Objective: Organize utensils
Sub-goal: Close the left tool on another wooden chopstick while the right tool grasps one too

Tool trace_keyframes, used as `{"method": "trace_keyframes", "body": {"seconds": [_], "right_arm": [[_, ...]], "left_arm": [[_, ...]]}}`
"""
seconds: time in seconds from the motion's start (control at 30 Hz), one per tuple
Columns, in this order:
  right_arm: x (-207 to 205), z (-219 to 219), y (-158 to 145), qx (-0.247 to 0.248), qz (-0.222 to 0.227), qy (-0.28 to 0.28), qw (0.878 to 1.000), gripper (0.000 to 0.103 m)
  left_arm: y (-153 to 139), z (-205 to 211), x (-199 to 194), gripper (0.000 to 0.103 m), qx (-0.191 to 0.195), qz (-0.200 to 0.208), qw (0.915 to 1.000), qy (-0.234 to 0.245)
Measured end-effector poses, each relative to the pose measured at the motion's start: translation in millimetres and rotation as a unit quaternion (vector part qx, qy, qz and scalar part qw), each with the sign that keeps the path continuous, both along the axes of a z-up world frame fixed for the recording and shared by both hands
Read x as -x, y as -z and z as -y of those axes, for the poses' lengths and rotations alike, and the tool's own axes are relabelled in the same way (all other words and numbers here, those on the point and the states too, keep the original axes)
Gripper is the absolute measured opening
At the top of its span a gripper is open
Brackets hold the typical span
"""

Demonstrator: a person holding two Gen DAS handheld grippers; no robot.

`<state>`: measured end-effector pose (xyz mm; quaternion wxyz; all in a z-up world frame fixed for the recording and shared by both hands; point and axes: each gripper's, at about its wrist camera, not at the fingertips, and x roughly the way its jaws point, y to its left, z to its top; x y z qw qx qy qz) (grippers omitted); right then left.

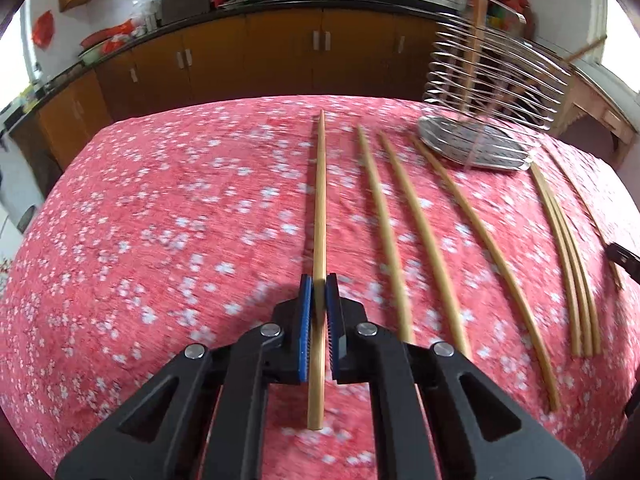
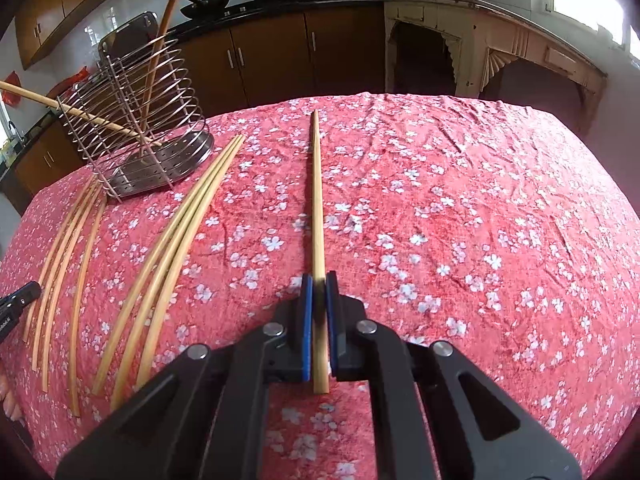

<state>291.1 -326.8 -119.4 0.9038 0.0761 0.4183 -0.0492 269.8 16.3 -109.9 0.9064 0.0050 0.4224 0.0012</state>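
Each gripper, left (image 1: 319, 280) and right (image 2: 319, 280), is clamped near the butt of a light, stiff, smooth chopstick (image 1: 320, 208) (image 2: 317, 208), likely to pivot, mid-table (image 2: 440, 200).

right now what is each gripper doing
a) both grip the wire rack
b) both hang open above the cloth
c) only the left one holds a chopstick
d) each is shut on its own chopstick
d: the left gripper has its blue pads closed on a chopstick, and the right gripper is likewise closed on another chopstick, while the wire rack stands untouched on the cloth.
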Motion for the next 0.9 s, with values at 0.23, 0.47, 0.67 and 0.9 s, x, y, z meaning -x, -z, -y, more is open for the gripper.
{"method": "trace_keyframes", "body": {"seconds": [0.23, 0.47, 0.67, 0.9], "right_arm": [[-3, 11, 1, -0.007, 0.002, 0.012, 1.000, 0.008], [-3, 8, 1, 0.002, 0.000, 0.012, 1.000, 0.008], [-3, 8, 1, 0.003, 0.000, 0.012, 1.000, 0.008], [-2, 9, 1, -0.003, 0.001, 0.012, 1.000, 0.008]], "left_arm": [[-1, -19, -5, 0.008, 0.022, 0.001, 0.9996, -0.016], [-1, -23, -3, 0.008, 0.026, 0.002, 0.9995, -0.016], [-4, -20, 3, 0.008, 0.026, 0.002, 0.9995, -0.016], [-4, -16, 1, 0.008, 0.017, 0.002, 0.9997, -0.016]]}}
